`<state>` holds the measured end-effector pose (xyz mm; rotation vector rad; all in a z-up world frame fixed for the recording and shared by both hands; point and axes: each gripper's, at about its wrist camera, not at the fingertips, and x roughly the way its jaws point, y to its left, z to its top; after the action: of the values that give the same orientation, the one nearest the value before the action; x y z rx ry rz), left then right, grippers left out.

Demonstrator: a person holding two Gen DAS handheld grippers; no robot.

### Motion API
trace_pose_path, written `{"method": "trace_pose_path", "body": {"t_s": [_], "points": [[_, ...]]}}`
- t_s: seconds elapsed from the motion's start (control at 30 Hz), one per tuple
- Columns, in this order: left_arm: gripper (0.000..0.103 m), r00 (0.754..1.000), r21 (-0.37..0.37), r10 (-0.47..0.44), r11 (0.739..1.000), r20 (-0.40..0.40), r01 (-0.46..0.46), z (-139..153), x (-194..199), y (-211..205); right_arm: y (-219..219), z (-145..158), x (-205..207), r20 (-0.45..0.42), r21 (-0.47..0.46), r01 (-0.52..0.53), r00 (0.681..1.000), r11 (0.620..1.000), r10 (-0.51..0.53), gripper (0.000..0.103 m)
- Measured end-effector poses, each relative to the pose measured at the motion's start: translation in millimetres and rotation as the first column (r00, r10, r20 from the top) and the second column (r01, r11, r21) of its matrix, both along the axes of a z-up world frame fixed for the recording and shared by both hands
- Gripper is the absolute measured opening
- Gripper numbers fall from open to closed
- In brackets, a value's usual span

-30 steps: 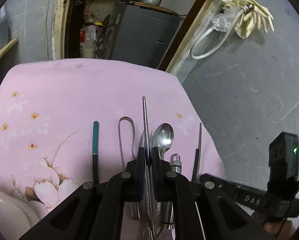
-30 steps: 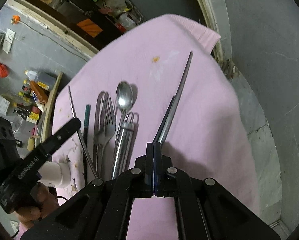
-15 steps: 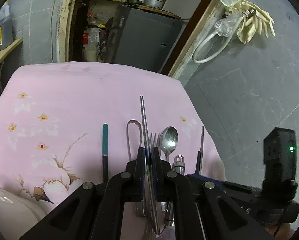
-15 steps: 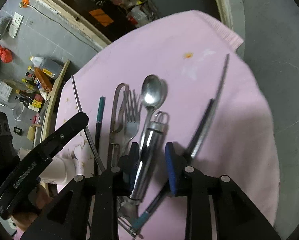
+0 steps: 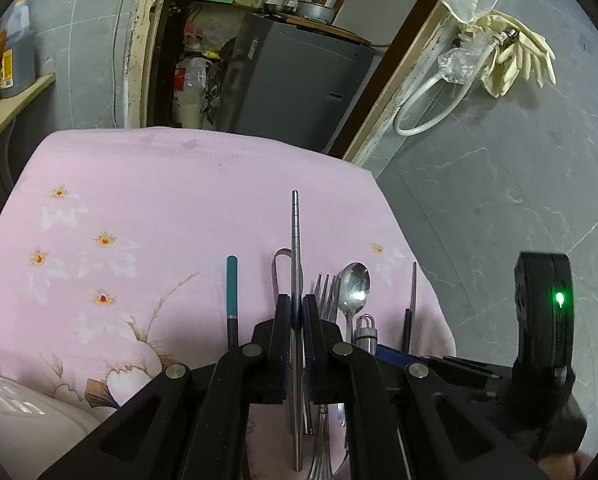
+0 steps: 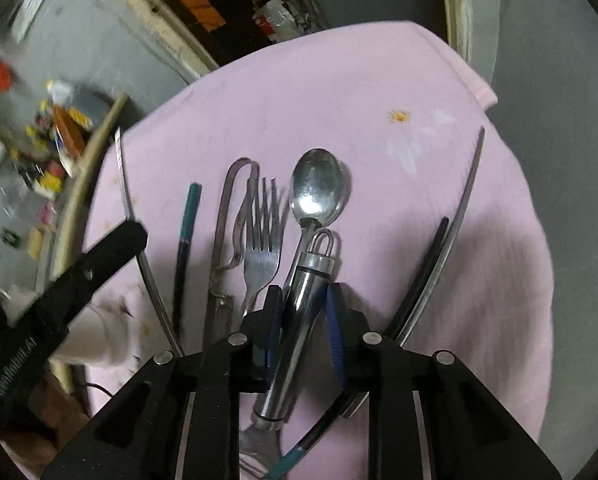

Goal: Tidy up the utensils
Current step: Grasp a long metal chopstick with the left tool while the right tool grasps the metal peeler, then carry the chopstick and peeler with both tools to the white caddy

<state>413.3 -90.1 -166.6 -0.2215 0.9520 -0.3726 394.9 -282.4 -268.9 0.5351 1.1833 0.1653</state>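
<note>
Left gripper [image 5: 297,312] is pinching one steel chopstick [image 5: 295,240]; right gripper [image 6: 303,308], jaws closing, is straddling one metal cylinder [image 6: 299,320], beside one fork [image 6: 263,248] and one spoon [image 6: 319,196].

One fork [image 6: 261,256], one spoon [image 6: 319,192], one steel canister [image 6: 299,320], one bent tongs [image 6: 227,232], four chopsticks [image 5: 295,248] on the pink cloth [image 6: 379,80]

Fork [image 6: 261,256] left of spoon [image 6: 319,192]; metal cylinder [image 6: 299,320] overlapping spoon handle, on cloth [image 6: 339,92].

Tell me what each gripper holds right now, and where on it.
Left gripper is shut on the metal chopstick at mid-length. Right gripper, jaws just closing, straddles the steel cylinder's upper body; firm contact is unclear.
</note>
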Motion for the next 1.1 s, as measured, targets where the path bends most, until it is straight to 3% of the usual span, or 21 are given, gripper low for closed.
{"method": "trace_pose_path", "body": {"t_s": [0.17,0.4,0.67,0.87,1.1], "points": [[0.006,1.0,0.002,-0.011,1.0,0.02,0.011,8.1,-8.5,4.2,-12.2,23.5,-25.1,0.103,0.067,0.016,0.994,0.998,-0.022,0.017],[0.006,0.998,-0.002,-0.026,1.0,0.051,0.026,22.7,-24.7,7.1,-25.8,56.2,-69.6,0.266,0.075,0.002,0.964,0.997,-0.022,0.016],[0.006,0.992,0.0,-0.052,0.999,0.117,0.052,42.1,-59.2,13.0,-18.7,107.1,-128.7,0.435,-0.042,-0.02,0.9,0.999,0.036,0.016],[0.006,0.982,0.009,-0.067,0.998,0.174,0.067,58.2,-95.9,24.4,-11.7,133.4,-166.3,0.488,-0.111,-0.007,0.871,0.994,0.06,0.016],[0.006,0.972,-0.002,-0.05,0.999,0.229,0.052,80.0,-134.7,46.6,2.5,171.1,-176.8,0.545,-0.127,0.027,0.837,0.992,0.047,0.016]]}}
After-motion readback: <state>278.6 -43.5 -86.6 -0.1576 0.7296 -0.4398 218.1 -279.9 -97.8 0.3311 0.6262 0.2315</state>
